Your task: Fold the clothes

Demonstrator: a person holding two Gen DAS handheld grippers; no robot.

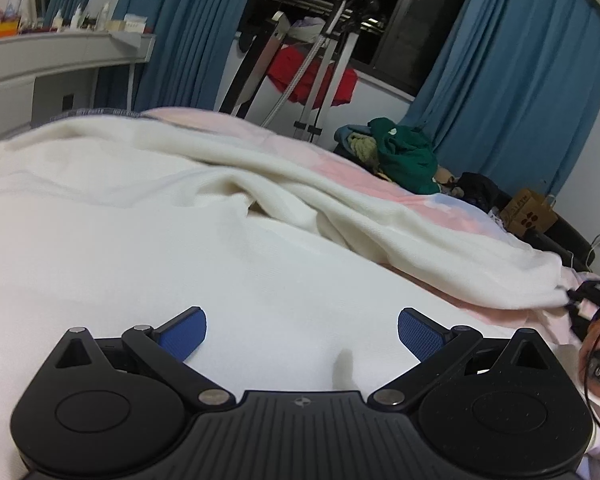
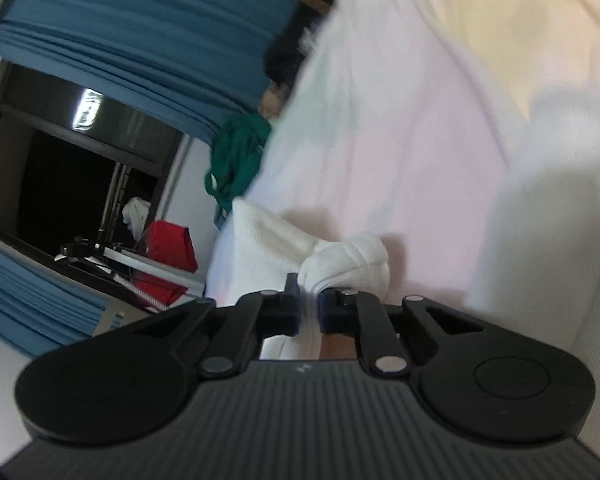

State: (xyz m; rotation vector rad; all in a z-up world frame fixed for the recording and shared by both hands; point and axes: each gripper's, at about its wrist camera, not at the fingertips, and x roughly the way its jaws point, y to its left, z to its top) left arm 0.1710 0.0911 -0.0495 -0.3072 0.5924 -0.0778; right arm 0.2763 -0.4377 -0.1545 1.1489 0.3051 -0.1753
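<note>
White knitted garment (image 1: 180, 240) lies spread over pink bed sheet (image 1: 340, 164). Left tongs (image 1: 302, 334) hang released above it; right tongs (image 2: 308, 308) are clenched on its bunched ribbed edge (image 2: 340, 260).
</note>
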